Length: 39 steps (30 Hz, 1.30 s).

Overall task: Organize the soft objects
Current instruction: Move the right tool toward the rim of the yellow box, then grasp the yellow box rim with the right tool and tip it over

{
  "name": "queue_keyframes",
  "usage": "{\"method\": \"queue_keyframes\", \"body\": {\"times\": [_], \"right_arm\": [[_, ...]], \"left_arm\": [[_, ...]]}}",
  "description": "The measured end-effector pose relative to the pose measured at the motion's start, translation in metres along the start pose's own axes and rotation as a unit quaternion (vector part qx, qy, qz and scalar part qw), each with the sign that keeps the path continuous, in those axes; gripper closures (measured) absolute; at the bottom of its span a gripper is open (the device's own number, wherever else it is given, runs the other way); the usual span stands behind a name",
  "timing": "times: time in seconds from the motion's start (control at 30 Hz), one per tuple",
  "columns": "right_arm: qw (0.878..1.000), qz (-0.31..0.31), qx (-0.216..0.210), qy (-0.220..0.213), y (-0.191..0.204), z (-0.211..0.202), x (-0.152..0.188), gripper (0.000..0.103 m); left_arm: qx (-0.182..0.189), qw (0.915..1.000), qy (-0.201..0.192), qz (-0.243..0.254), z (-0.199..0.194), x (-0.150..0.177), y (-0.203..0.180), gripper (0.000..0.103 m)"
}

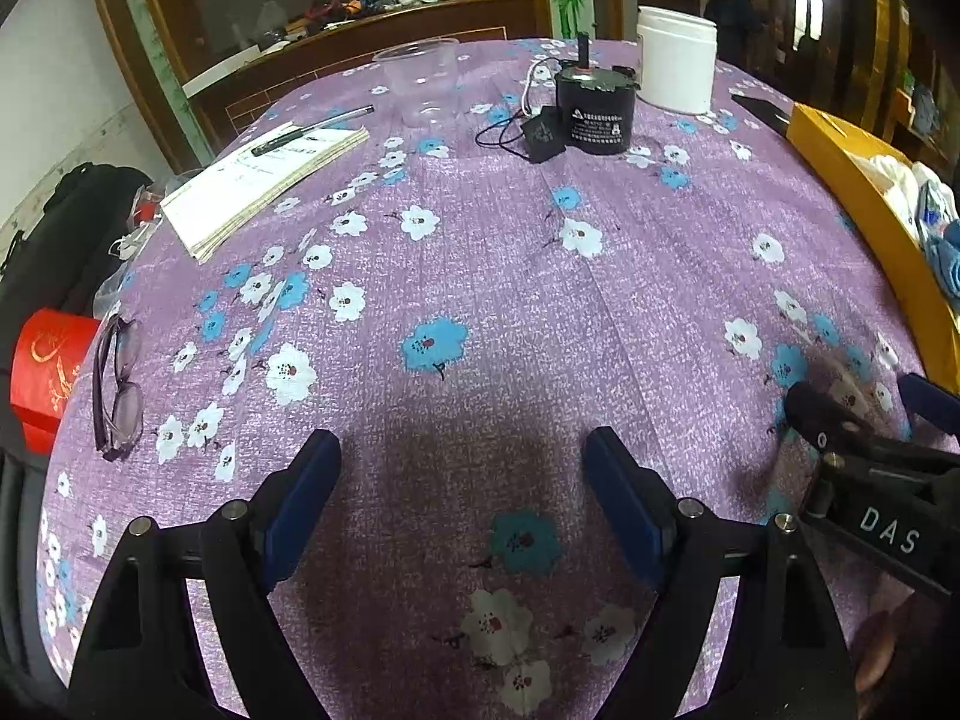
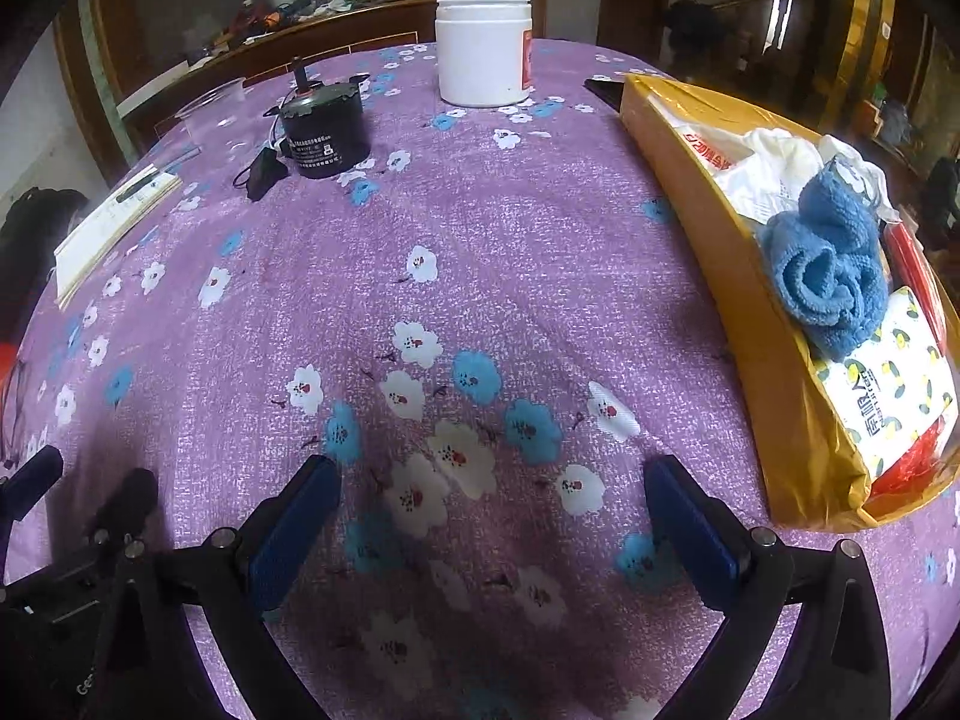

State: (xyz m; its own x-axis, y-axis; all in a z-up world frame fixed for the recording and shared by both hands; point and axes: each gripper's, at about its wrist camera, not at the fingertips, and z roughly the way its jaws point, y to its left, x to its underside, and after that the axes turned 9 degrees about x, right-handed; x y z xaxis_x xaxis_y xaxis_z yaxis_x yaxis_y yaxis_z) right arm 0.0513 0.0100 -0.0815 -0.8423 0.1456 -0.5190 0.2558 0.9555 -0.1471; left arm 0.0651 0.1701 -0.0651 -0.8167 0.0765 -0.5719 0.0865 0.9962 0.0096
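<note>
A yellow box [image 2: 684, 180] sits at the table's right side and holds a rolled blue towel [image 2: 822, 264], a white cloth or bag [image 2: 774, 162] and a tissue pack [image 2: 888, 390]. The box also shows in the left wrist view [image 1: 852, 180]. My right gripper [image 2: 492, 480] is open and empty above the purple flowered tablecloth, left of the box. My left gripper [image 1: 462, 456] is open and empty above the cloth. The right gripper shows at the left wrist view's right edge [image 1: 864, 408].
A black motor [image 1: 594, 114] with a cable, a white jar [image 1: 678, 60], a clear plastic cup [image 1: 420, 84], a notepad with a pen [image 1: 264, 180] and glasses [image 1: 117, 384] lie on the table. A red bag [image 1: 48, 372] stands off the left edge.
</note>
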Motion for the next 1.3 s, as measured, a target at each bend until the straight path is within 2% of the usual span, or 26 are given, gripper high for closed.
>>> {"method": "queue_keyframes", "body": {"times": [0.17, 0.27, 1.3], "right_arm": [[1.0, -0.001, 0.001, 0.0, -0.001, -0.003, 0.002, 0.0], [1.0, -0.001, 0.002, 0.0, -0.001, -0.002, 0.002, 0.0], [1.0, 0.001, 0.003, 0.0, -0.001, -0.003, 0.002, 0.0]], "left_arm": [[0.026, 0.9989, 0.008, -0.038, 0.006, -0.001, 0.013, 0.01], [0.038, 0.9962, 0.017, -0.076, 0.011, -0.001, 0.023, 0.0], [0.032, 0.9962, 0.019, -0.079, 0.014, 0.0, 0.022, 0.0]]}}
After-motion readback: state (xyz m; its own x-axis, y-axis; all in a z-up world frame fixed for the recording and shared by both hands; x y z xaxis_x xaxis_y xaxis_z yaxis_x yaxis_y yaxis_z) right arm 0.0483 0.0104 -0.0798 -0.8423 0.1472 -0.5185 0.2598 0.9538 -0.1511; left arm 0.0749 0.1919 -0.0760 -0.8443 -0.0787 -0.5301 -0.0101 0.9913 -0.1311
